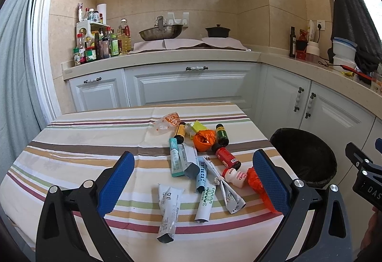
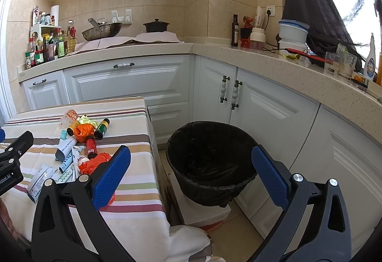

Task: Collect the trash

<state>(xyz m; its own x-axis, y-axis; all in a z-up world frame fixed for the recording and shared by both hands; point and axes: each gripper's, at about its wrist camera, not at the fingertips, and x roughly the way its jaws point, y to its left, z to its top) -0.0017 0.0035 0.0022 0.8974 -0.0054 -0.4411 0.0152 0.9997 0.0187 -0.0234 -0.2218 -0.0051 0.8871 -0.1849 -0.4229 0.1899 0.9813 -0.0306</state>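
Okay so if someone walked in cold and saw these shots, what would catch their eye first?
Probably the heap of trash on the striped tablecloth: squeezed tubes, small bottles and bright orange plastic, piled toward the table's right side. Next, the empty black-lined bin on the floor just right of the table, in front of the white cabinets. Both grippers, left and right, are wide open and hold nothing.

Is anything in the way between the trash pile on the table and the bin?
Nothing visible. The trash pile lies near the table edge, and the black-lined bin stands open just beyond it, lower down. Both hand-held grippers are open and empty.
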